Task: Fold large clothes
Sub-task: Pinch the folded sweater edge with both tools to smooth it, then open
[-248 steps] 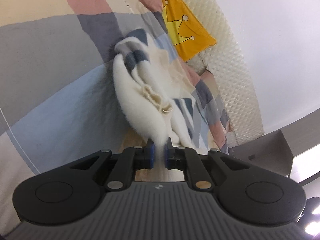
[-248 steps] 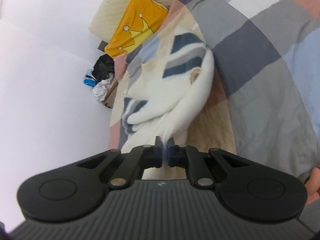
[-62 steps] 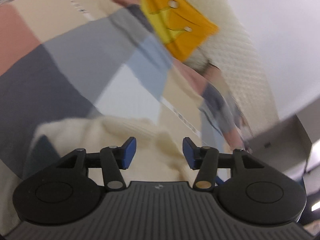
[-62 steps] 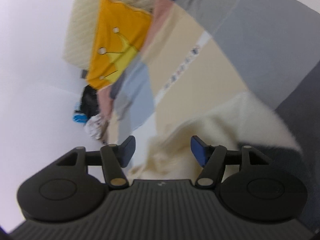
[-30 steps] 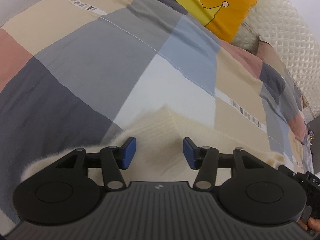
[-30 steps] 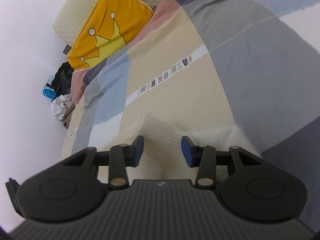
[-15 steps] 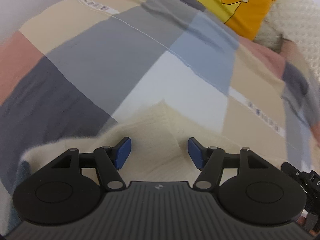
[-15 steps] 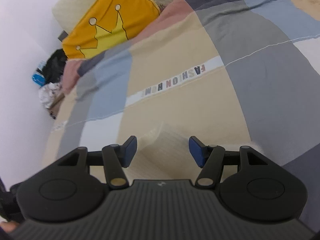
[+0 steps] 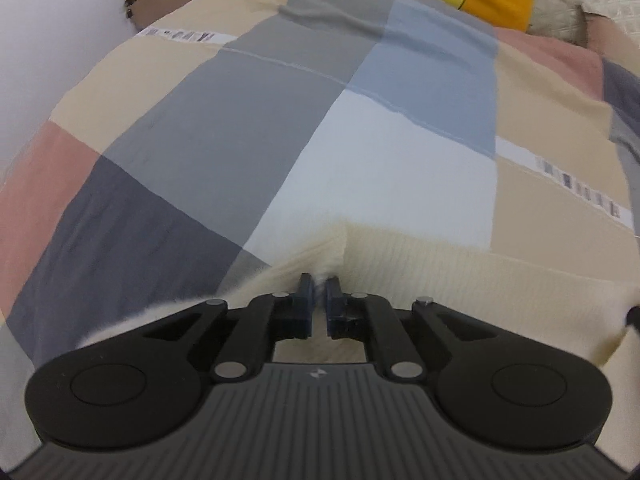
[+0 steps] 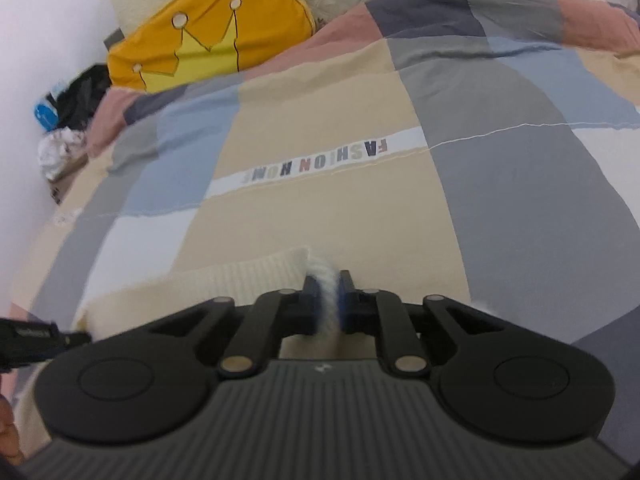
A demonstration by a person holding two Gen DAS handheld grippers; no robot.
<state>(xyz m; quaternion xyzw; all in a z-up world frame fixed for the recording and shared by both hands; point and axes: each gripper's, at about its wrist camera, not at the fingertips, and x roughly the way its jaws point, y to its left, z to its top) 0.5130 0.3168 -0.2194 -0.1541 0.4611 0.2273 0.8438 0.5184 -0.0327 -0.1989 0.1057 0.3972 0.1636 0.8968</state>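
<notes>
The cream ribbed knit sweater (image 9: 460,276) is lying flat on the patchwork duvet (image 9: 248,128), spreading out directly ahead of and beneath both tools. The left gripper (image 9: 318,286) is pinching a corner of the ribbed hem, its jaws having just been closing with a thin fold of fluffy knit caught between the blue pads. The right gripper (image 10: 328,286) is doing the same at the opposite hem corner (image 10: 280,268), its jaws also having just been closing, with a thicker wad of wool bunched between them. Far ahead of the tools, a yellow crown-print pillow (image 10: 208,36) is leaning against the padded headboard. The sweater is looking light, soft and limp, with a fuzzy surface that should be gripping the pads rather than slipping; it will probably be sagging between the two holds and stretching if pulled hard. The ribbed hem corners, being denser, seem the sensible places to be holding.
</notes>
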